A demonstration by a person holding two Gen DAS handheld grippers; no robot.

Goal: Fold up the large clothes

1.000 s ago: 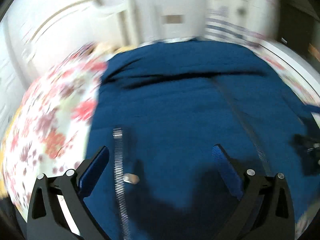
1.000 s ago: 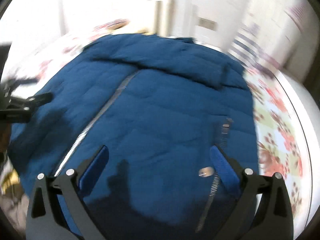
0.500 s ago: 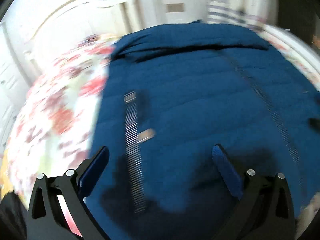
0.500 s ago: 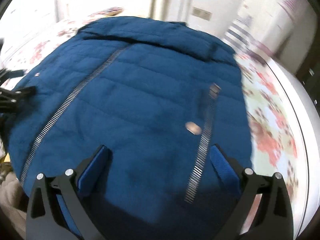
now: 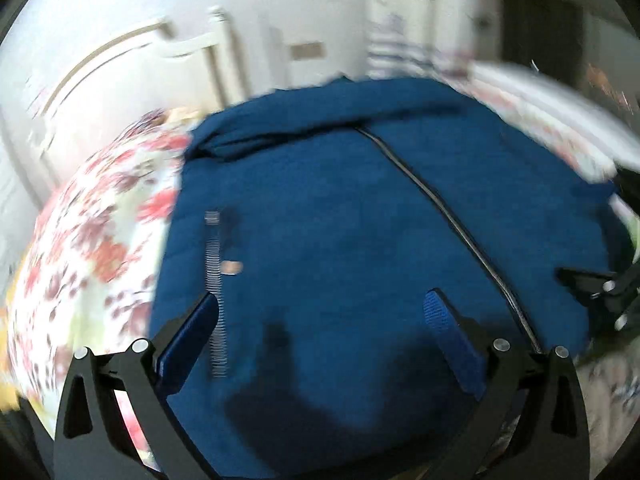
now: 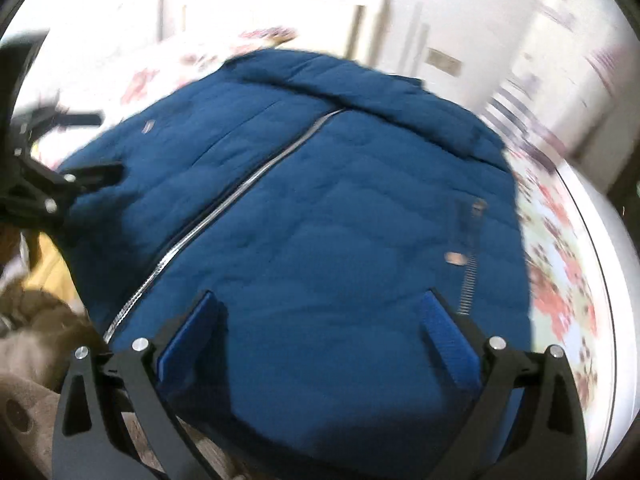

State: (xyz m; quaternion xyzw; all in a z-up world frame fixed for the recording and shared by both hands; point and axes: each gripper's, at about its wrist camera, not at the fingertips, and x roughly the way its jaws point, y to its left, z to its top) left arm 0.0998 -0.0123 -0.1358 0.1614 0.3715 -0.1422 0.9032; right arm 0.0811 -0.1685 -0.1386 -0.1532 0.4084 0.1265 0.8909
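A large blue quilted jacket point(image 5: 340, 240) lies spread flat on a bed, front side up, filling the space ahead of both grippers. The left gripper point(image 5: 320, 336) hangs over the jacket's lower part with its jaws wide apart and nothing between them; the blue pads point(image 5: 452, 340) are bare. Just ahead of its left finger runs a short pocket zipper point(image 5: 214, 280) with a small coppery snap point(image 5: 232, 267) beside it, and off to the right of its right finger the long front zipper point(image 5: 452, 216) slants away toward the collar point(image 5: 320, 120). Left of this gripper the floral bedsheet point(image 5: 88, 248) shows past the jacket's edge. At the far right of the left wrist view the other gripper's black tips point(image 5: 600, 292) sit over the jacket's edge. The right gripper point(image 6: 320, 332) is likewise spread wide and empty above the jacket's point(image 6: 320, 220) hem, with the front zipper point(image 6: 224, 208) running away ahead and to its left, and another pocket zipper point(image 6: 470, 264) just ahead of its right finger. The floral bedsheet point(image 6: 560, 280) lies to its right, and a brown fuzzy cloth point(image 6: 36, 352) sits at its lower left. The left gripper's black frame point(image 6: 44, 192) shows at the far left edge, over the jacket's side. Both views are blurred.
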